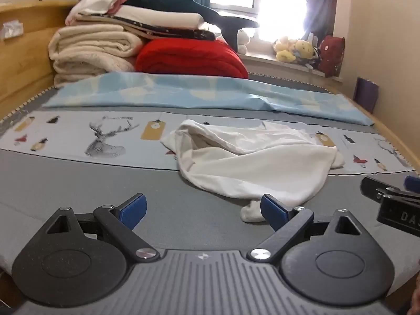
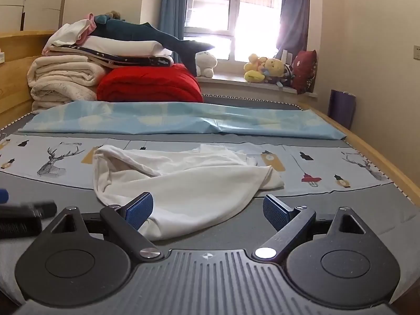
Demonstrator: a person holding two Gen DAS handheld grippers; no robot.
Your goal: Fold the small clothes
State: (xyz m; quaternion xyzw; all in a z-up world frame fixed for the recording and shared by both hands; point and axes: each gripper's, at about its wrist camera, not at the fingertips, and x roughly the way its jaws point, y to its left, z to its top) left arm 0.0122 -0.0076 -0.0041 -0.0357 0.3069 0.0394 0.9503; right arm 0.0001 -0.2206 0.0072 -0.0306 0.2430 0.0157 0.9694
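A crumpled white garment [image 1: 252, 157] lies on the grey bed surface [image 1: 105, 183], partly over a pale printed cloth with deer pictures [image 1: 78, 136]. It also shows in the right wrist view [image 2: 183, 181]. My left gripper [image 1: 203, 211] is open and empty, low over the bed just in front of the garment's near tip. My right gripper [image 2: 207, 211] is open and empty, with its left finger [image 2: 139, 210] in front of the garment's near edge. The right gripper shows at the right edge of the left wrist view [image 1: 393, 197].
A light blue sheet [image 1: 199, 92] lies across the bed behind the garment. Folded blankets and a red quilt [image 1: 189, 57] are stacked at the back left. Plush toys [image 2: 265, 69] sit on the windowsill. A wooden bed frame [image 2: 380, 157] runs along the right.
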